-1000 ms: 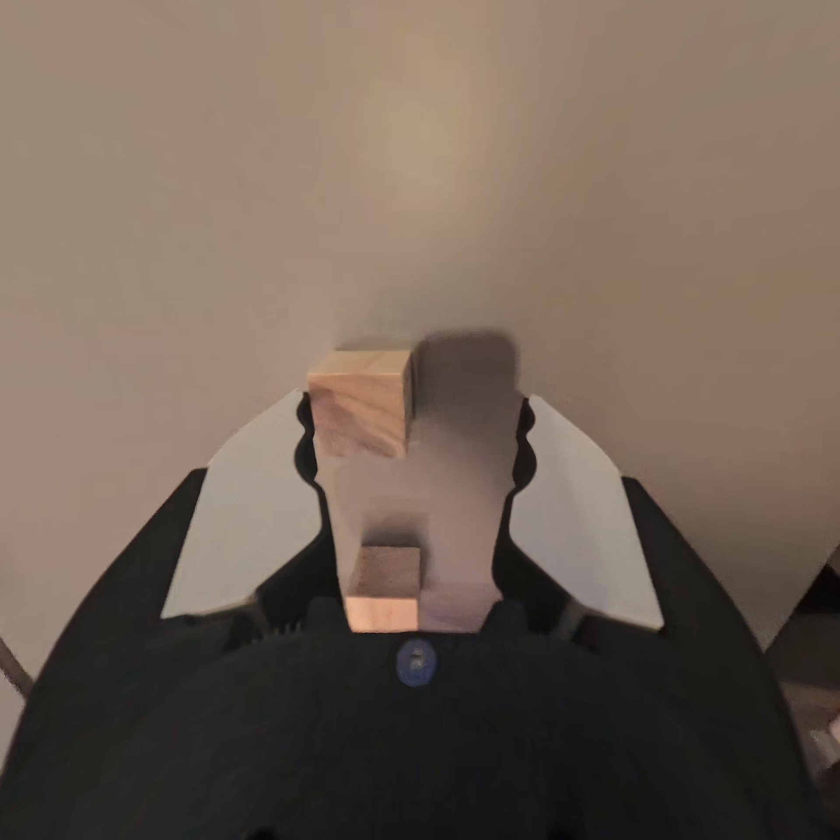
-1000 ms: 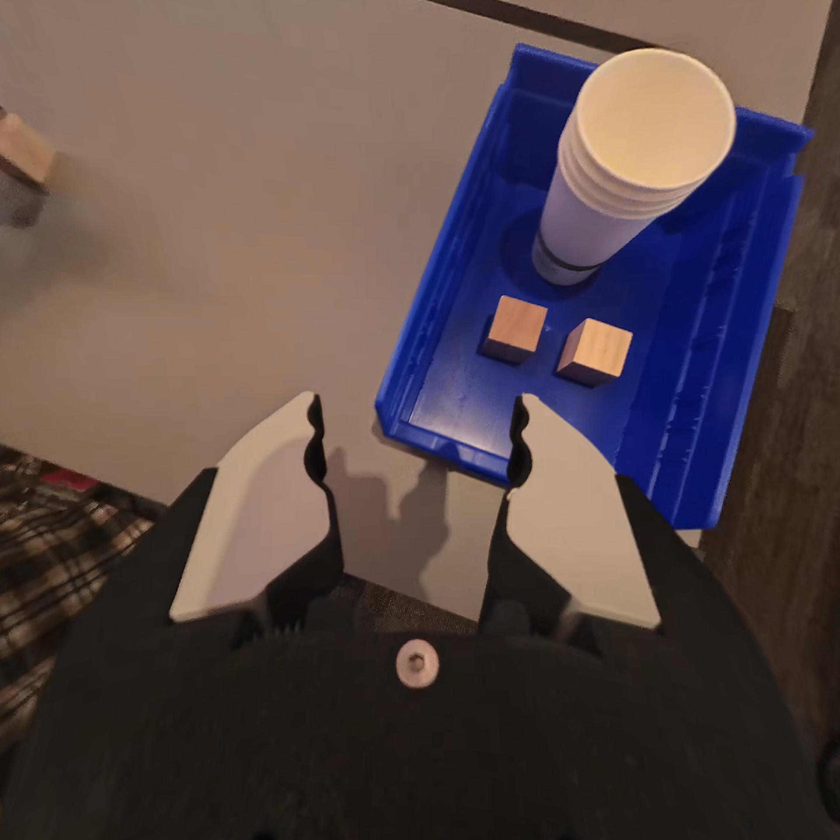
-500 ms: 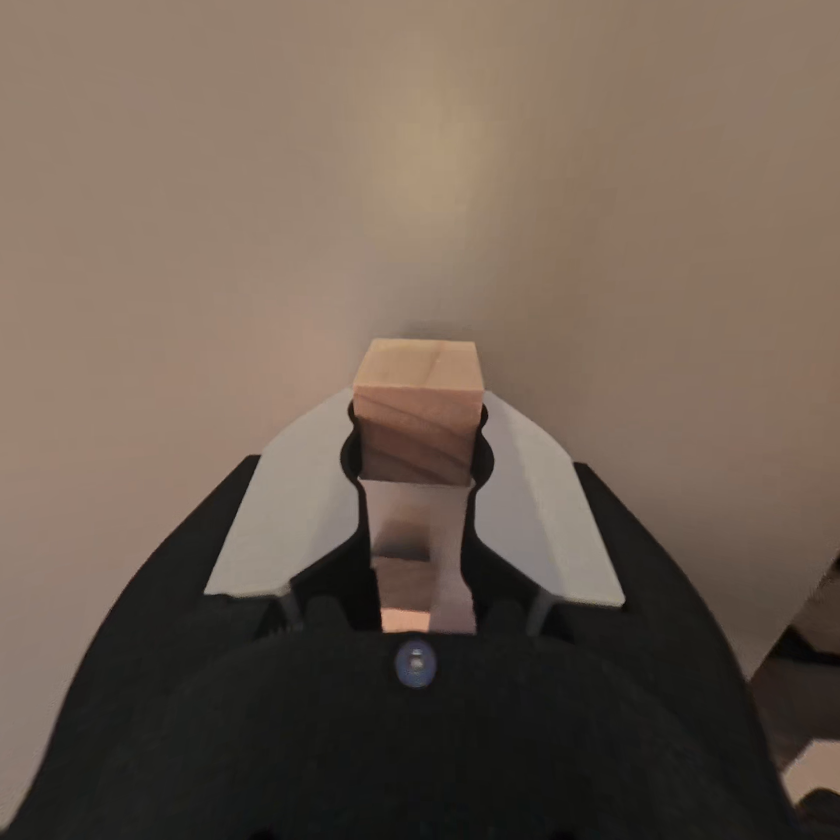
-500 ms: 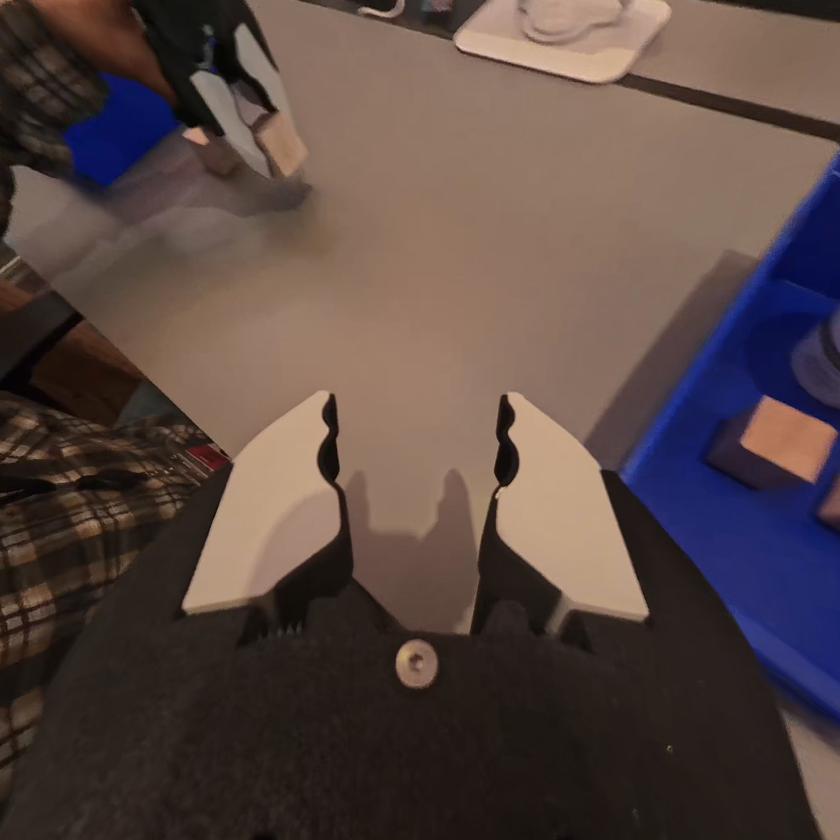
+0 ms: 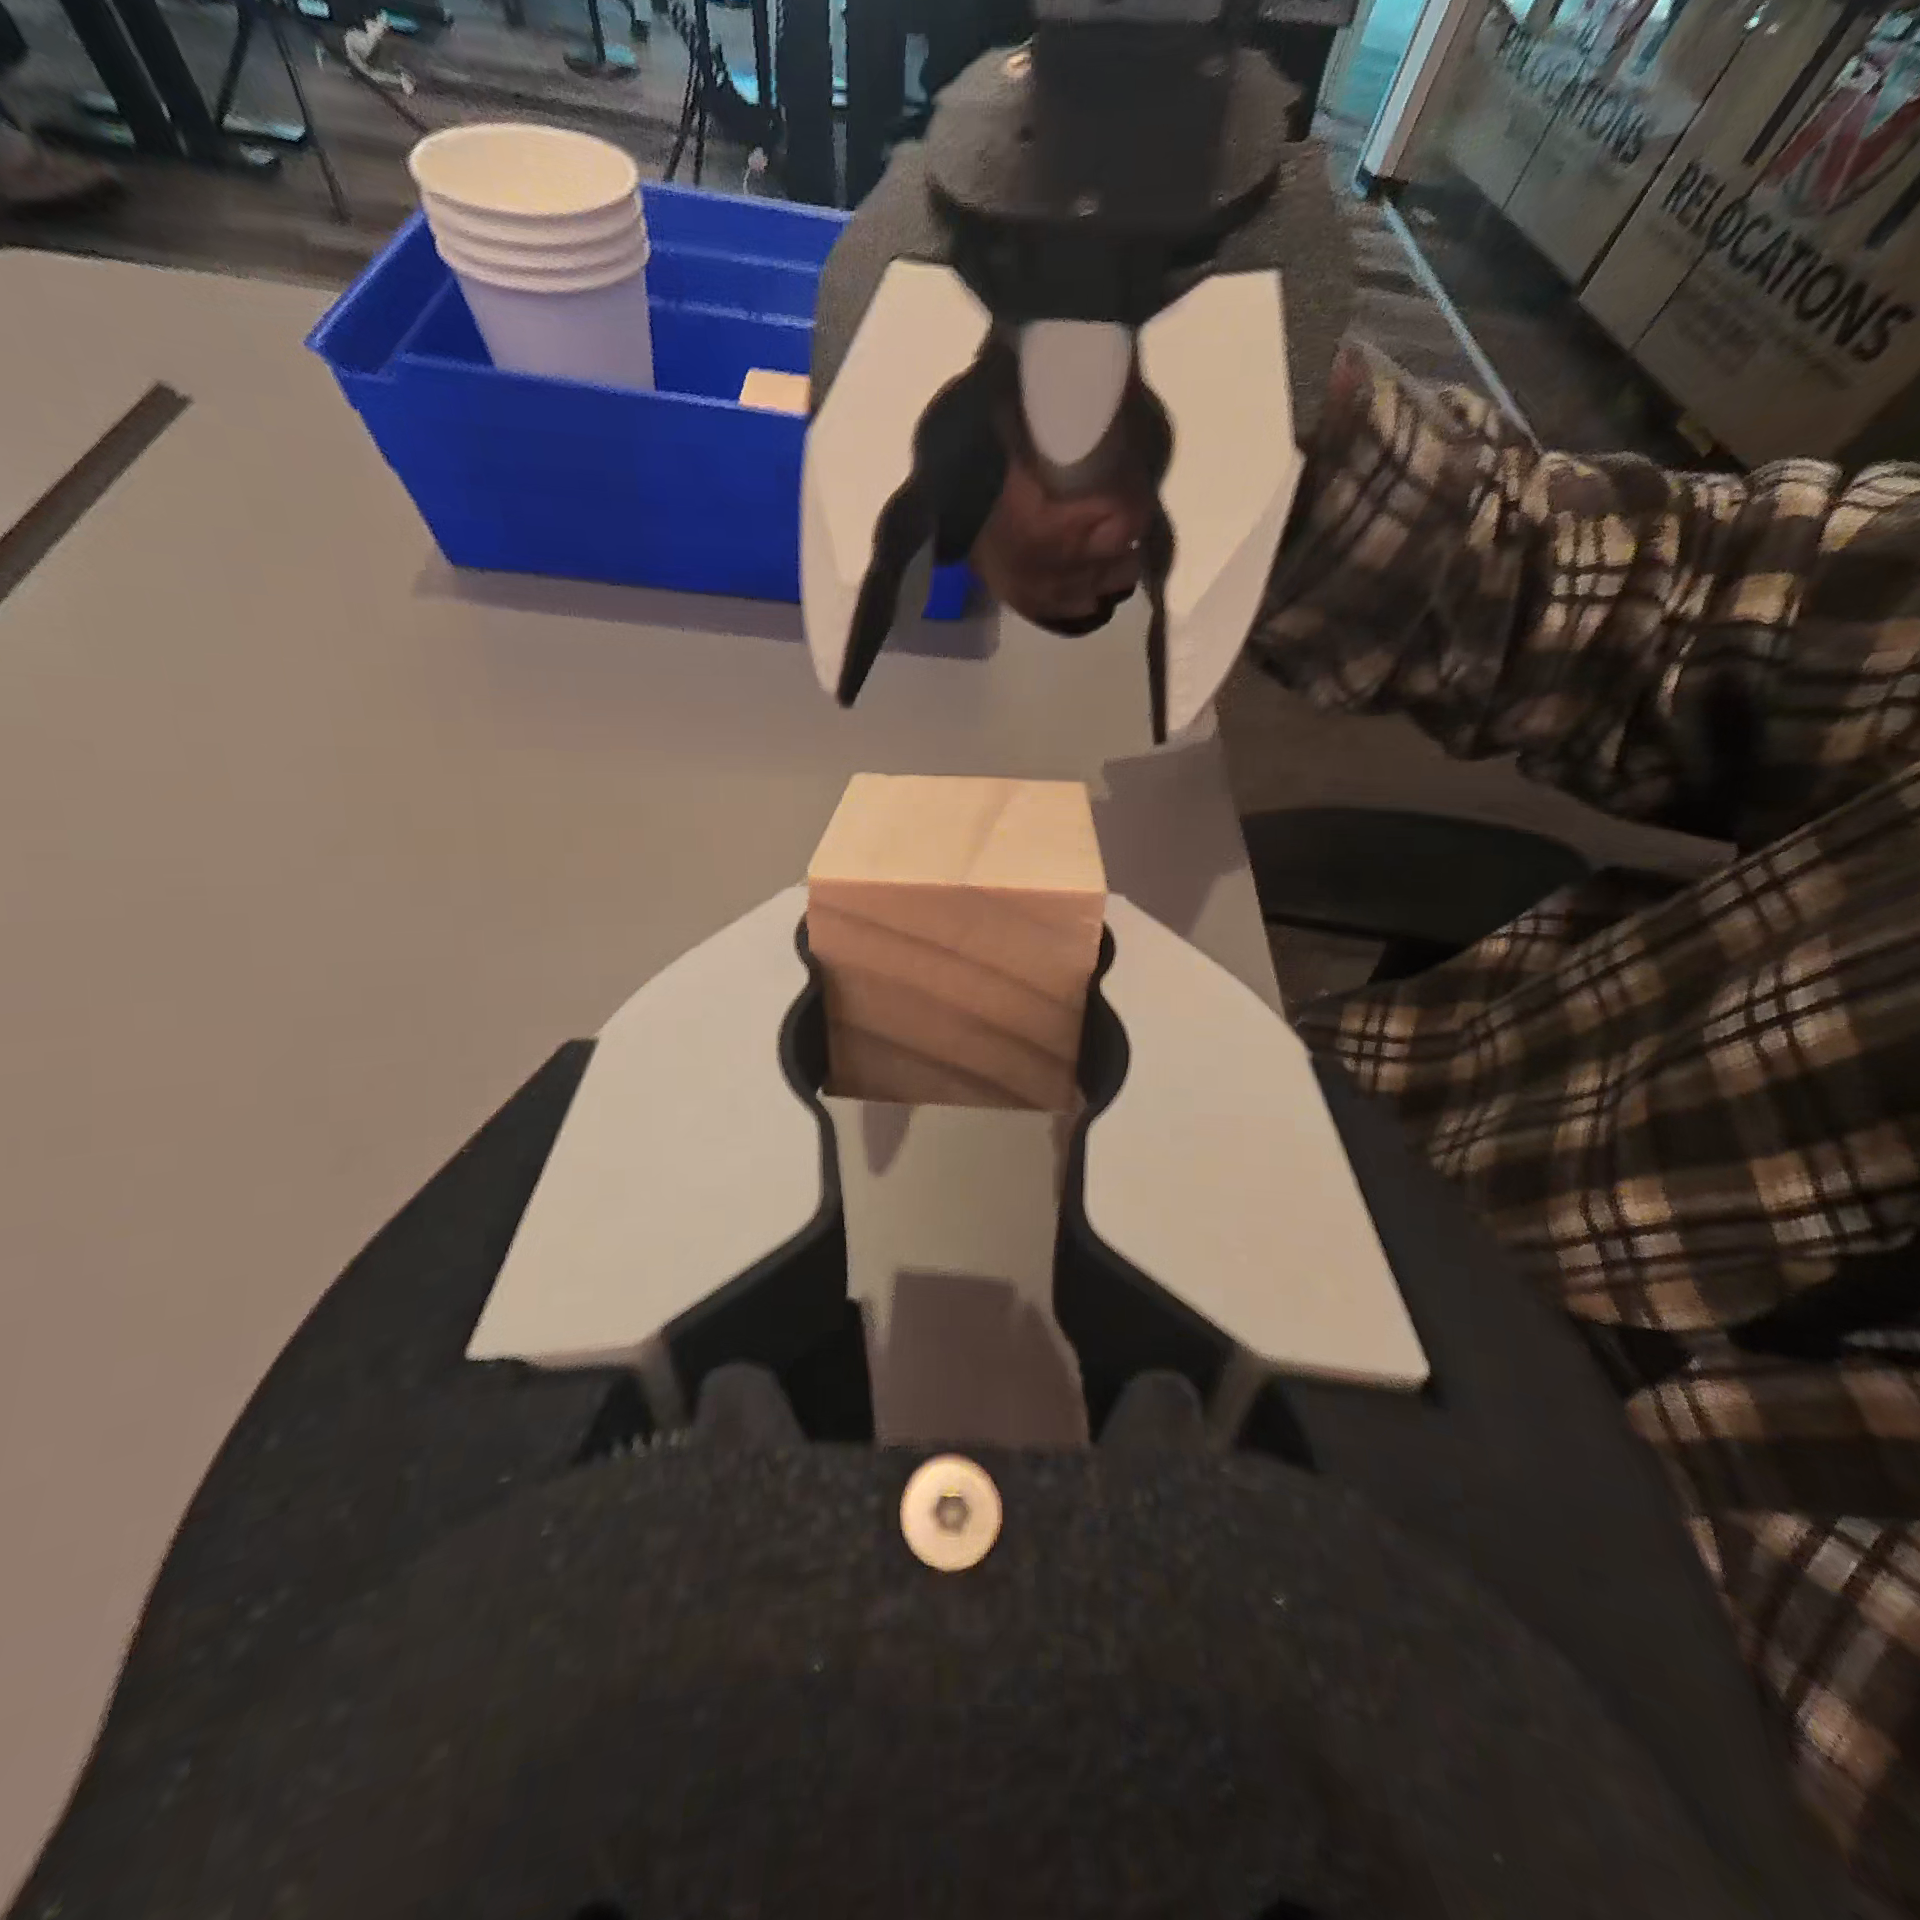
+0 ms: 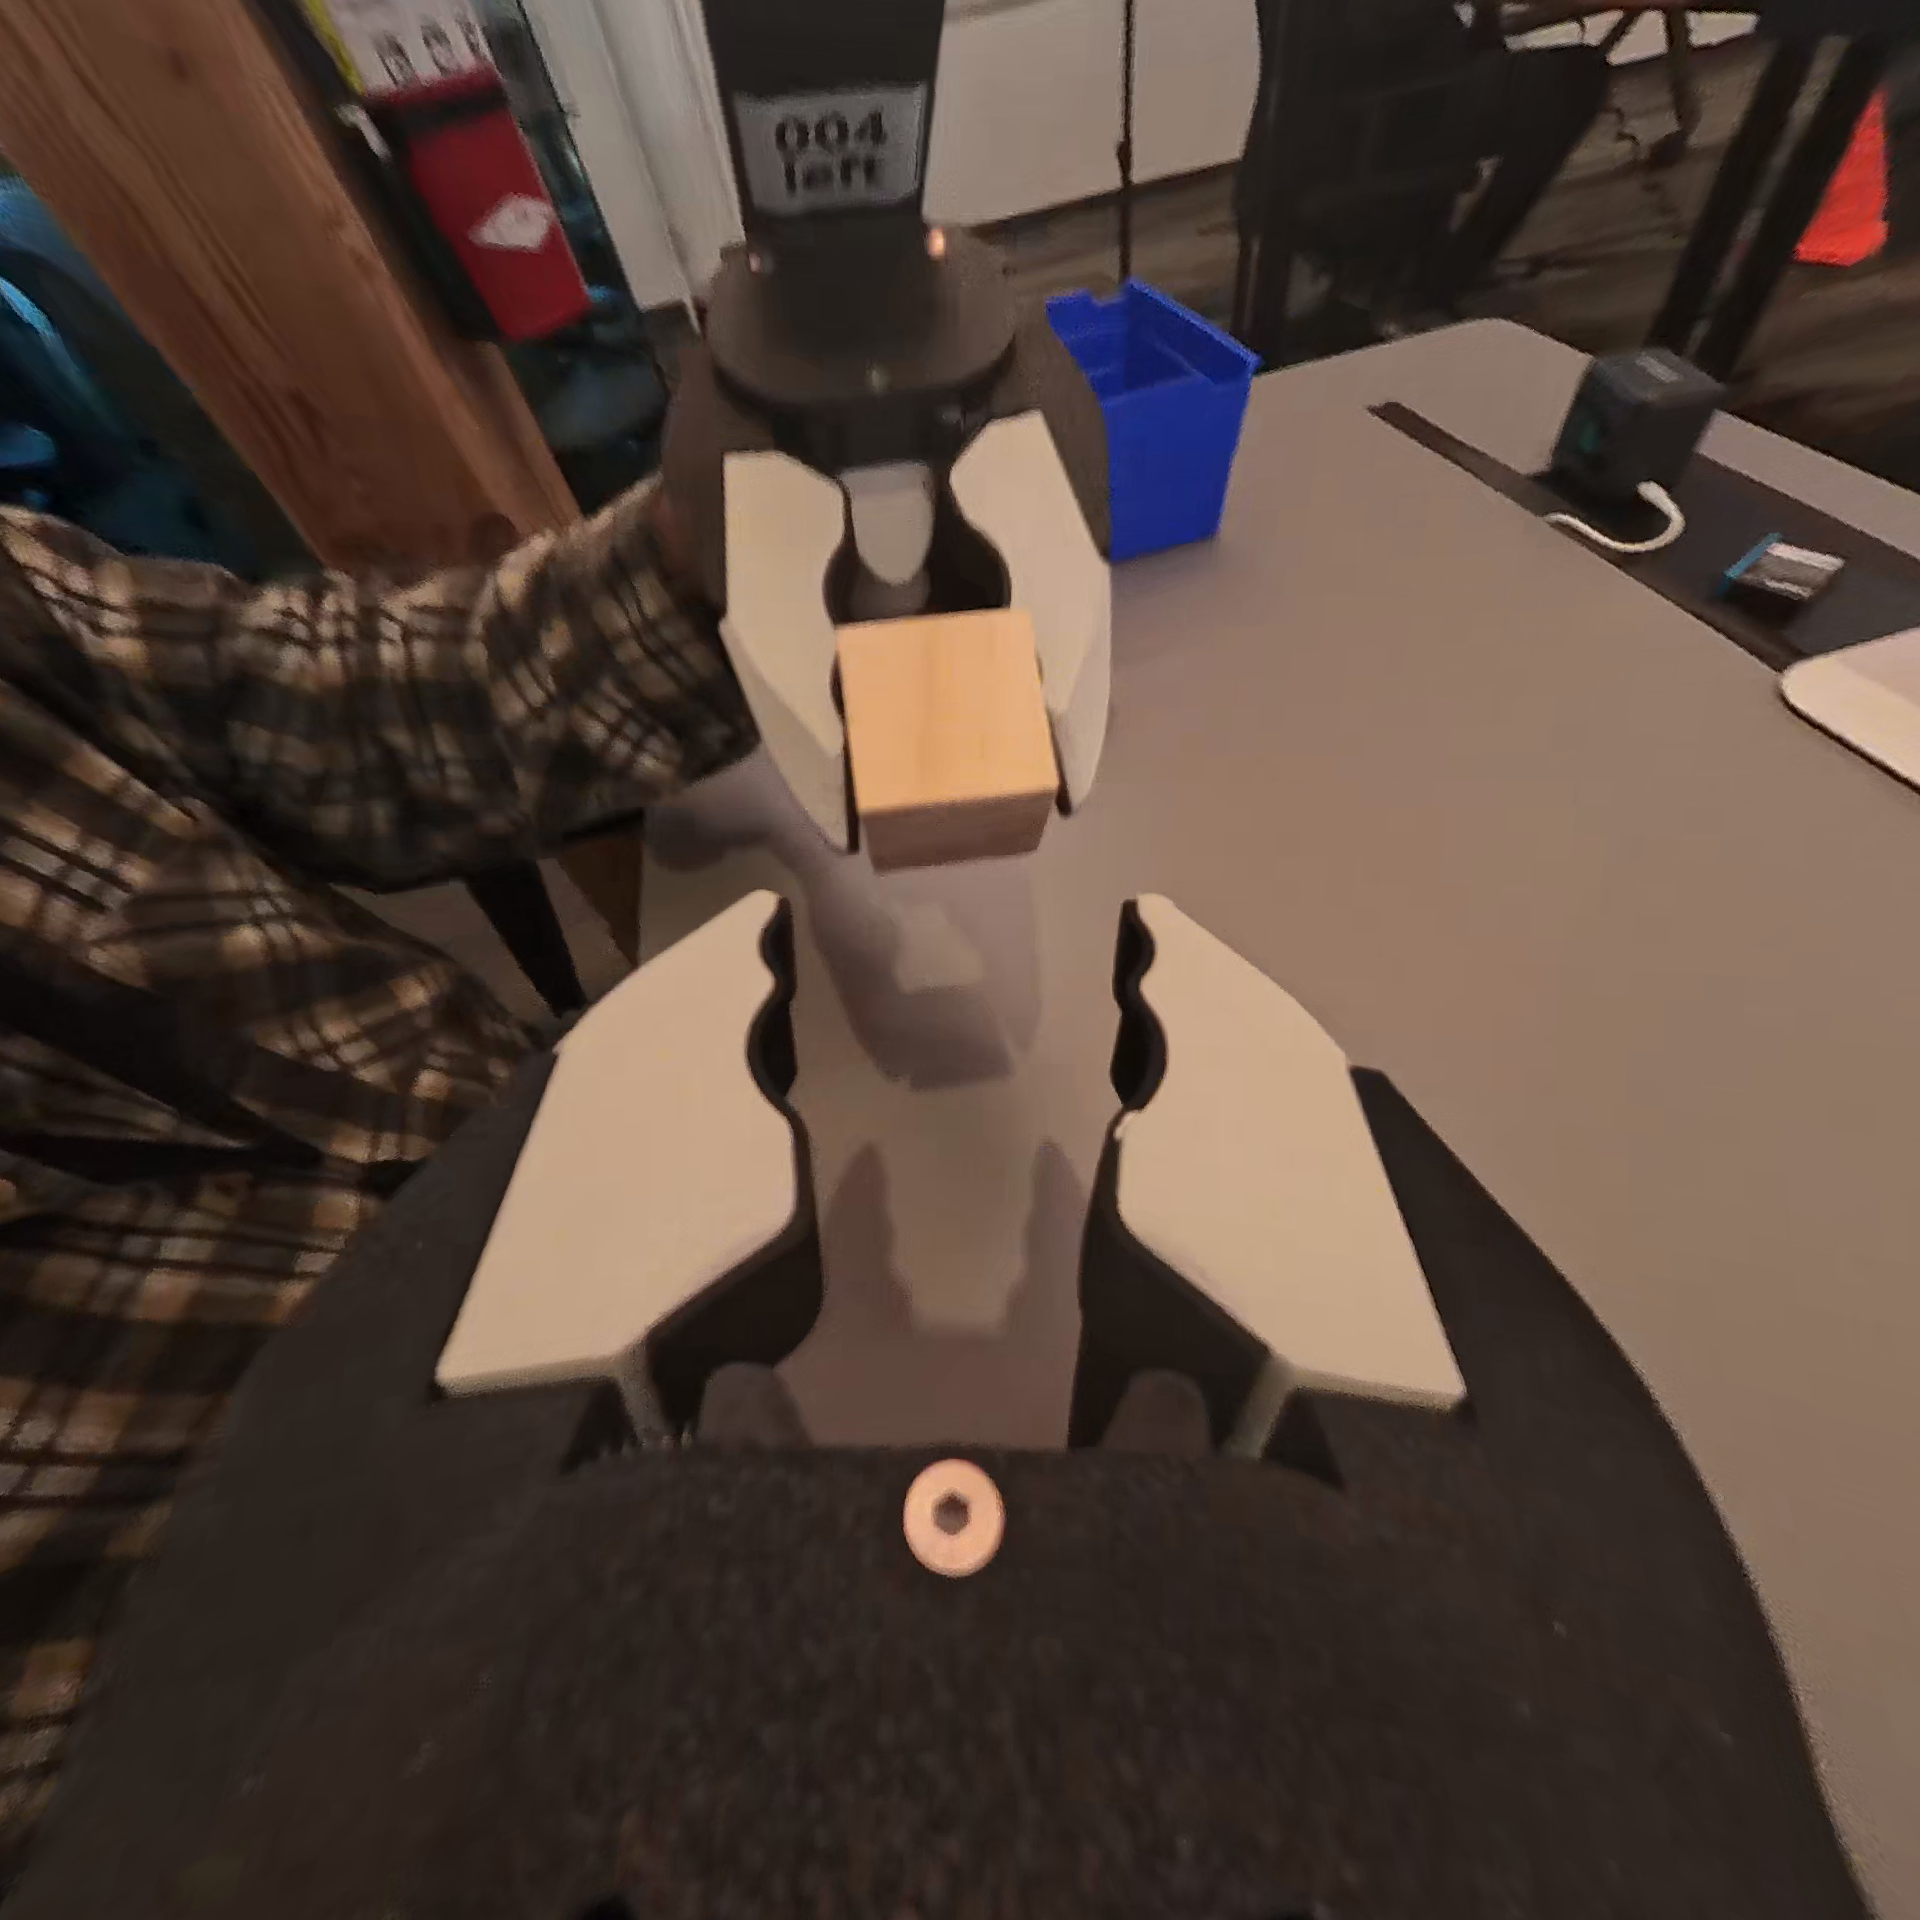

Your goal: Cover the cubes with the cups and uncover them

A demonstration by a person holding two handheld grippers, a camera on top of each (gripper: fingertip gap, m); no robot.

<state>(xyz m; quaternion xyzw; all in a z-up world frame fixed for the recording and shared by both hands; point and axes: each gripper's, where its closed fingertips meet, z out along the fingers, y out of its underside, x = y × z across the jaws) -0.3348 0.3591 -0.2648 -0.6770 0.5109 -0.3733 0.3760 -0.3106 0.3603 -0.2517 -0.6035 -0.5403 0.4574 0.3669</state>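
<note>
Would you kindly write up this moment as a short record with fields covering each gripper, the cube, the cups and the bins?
left gripper: shut on the wooden cube, held above the grey table
right gripper: open, empty, facing the left gripper
cup stack: white, upright in the blue bin
other cube: in that bin, mostly hidden by its wall
second blue bin: at the table's far edge, contents not visible
cubes covered: none

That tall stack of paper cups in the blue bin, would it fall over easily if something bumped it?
Probably yes. The cup stack stands tall on a narrow base, well above the blue bin wall, so a knock near the rim would likely tip it. Being thin paper, it looks light and would likely dent if squeezed hard.
</note>
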